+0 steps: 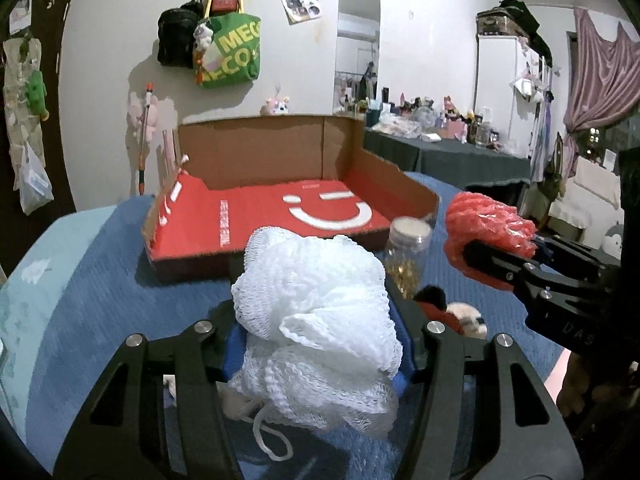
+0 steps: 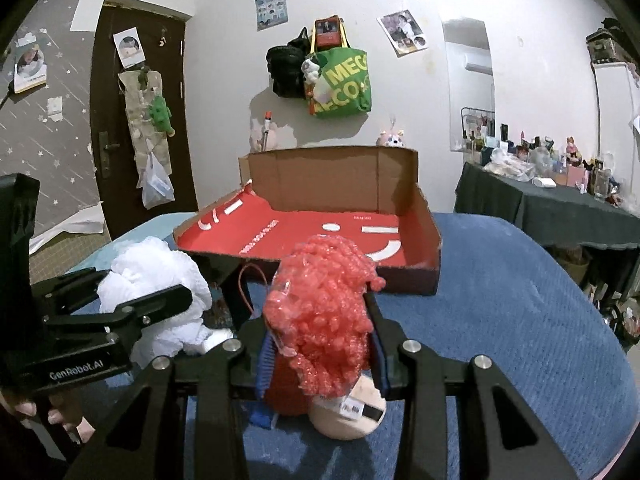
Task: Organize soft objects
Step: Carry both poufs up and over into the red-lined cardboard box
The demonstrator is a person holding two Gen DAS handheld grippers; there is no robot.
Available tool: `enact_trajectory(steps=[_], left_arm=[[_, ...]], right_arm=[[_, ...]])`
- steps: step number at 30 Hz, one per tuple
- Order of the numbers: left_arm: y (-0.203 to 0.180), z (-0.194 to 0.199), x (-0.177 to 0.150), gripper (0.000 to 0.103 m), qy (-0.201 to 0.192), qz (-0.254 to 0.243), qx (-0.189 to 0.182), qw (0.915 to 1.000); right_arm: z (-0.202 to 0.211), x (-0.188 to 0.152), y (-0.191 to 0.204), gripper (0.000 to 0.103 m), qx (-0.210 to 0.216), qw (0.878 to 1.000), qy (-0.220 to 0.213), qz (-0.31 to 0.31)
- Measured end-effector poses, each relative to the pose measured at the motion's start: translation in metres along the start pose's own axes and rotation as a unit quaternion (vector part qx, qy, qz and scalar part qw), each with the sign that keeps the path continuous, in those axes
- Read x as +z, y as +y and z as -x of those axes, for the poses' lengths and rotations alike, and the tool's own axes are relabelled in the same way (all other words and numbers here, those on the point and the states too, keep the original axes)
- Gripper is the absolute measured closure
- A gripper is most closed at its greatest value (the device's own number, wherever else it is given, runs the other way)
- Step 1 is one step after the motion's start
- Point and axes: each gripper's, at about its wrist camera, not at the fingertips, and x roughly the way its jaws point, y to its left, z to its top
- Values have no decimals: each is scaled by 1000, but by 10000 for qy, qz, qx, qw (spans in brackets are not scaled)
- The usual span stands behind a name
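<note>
We had the left gripper (image 1: pixel 316 320) clamped on the white mesh bath pouf (image 1: pixel 320 328) and the right gripper (image 2: pixel 320 332) clamped on the red one (image 2: pixel 324 320), both airy, squashy and best pinched mid-bulk, with the empty red cardboard tray (image 2: pixel 424 240) at twelve o'clock.

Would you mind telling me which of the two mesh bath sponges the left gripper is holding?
The white mesh bath sponge, bunched between the left gripper's jaws. The red mesh bath sponge is held by the right gripper instead.
</note>
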Motion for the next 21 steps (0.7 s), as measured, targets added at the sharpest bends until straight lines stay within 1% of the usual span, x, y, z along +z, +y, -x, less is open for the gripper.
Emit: enact_trajectory(steps=[7, 12, 16, 21], left_arm=[[7, 0, 26, 47, -223, -91, 28, 9997], [13, -12, 46, 47, -247, -146, -7, 9996], [20, -31, 64, 47, -164, -181, -66, 9997], [30, -65, 82, 47, 143, -242, -157, 9995]], right_arm=[[-6, 25, -2, 62, -5, 9998, -200, 52], [-20, 44, -7, 62, 31, 9996, -255, 89], [-40, 61, -11, 62, 91, 9997, -166, 162], [-77, 80, -21, 61, 239, 9994, 176, 187]])
